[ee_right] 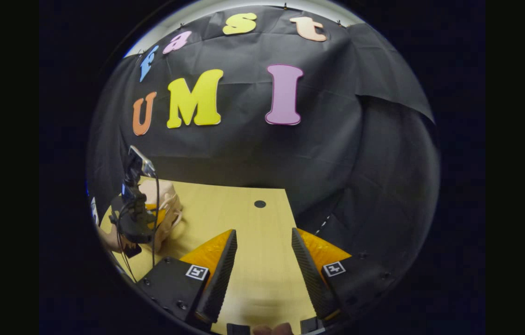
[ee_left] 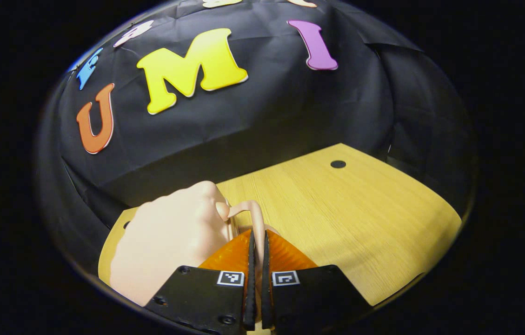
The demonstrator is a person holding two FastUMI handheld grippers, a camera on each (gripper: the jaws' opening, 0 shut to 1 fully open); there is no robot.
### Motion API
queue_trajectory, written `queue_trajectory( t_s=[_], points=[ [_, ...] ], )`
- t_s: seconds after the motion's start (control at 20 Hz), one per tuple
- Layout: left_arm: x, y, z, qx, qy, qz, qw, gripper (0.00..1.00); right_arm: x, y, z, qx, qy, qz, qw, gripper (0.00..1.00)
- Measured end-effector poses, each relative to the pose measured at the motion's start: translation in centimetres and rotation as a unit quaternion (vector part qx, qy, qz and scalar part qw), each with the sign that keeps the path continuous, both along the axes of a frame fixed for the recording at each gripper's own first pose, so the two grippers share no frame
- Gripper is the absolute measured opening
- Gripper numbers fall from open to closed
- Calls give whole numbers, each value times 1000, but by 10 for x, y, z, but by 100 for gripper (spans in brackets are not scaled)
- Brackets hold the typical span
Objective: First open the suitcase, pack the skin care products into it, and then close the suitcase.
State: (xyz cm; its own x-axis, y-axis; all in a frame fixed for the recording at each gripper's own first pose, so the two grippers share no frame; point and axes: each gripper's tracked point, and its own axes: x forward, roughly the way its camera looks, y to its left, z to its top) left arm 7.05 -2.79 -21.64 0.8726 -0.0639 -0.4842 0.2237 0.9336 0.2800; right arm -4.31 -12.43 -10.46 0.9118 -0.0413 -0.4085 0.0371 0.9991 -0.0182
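Note:
A small pale pink suitcase [ee_left: 169, 237] lies on the wooden table [ee_left: 360, 218] at the lower left of the left gripper view. Its thin pink handle [ee_left: 256, 215] loops up and runs down between the fingers of my left gripper [ee_left: 257, 235], which is shut on it. In the right gripper view the suitcase [ee_right: 165, 190] shows at the far left, partly hidden behind the left gripper [ee_right: 137, 223] and its camera. My right gripper [ee_right: 263, 232] hovers open above bare table [ee_right: 243, 218], well to the right of the suitcase, with nothing between its fingers.
A small dark round hole [ee_left: 337, 164] marks the tabletop toward the back; the same hole [ee_right: 259, 204] lies ahead of the right gripper. Black cloth walls close off the table at the back and right. A cable hangs from the left gripper.

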Motion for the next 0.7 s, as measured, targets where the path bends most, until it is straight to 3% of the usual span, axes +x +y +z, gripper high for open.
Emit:
queue_trajectory(
  t_s=[0.05,0.1,0.25,0.3,0.4,0.55,0.6,0.65,0.7],
  points=[
    [0,-3,-2,-2,-4,-3,1000,8,1,-2,-2,-3,1,-1,1000,67],
    [0,-6,-7,-3,1,0,1000,8,1,-3,-3,-6,2,0,1000,71],
    [-1,-13,-16,1,12,6,1000,12,4,3,-9,-10,7,11,1000,71],
    [-1,-14,-16,6,13,8,1000,13,6,6,-11,-11,8,15,1000,67],
    [-10,-21,-20,-6,31,0,999,14,10,18,-12,-8,7,29,1000,71],
    [-33,-25,-18,-39,53,9,998,42,21,37,-14,-3,4,53,999,71],
    [-41,-26,-15,-52,58,13,997,58,25,45,-14,0,4,62,998,67],
    [-49,-29,-9,-71,58,16,996,72,28,54,-13,3,2,71,997,71],
    [-57,-35,4,-91,51,10,994,77,30,61,-9,6,-3,79,997,71]
  ],
)
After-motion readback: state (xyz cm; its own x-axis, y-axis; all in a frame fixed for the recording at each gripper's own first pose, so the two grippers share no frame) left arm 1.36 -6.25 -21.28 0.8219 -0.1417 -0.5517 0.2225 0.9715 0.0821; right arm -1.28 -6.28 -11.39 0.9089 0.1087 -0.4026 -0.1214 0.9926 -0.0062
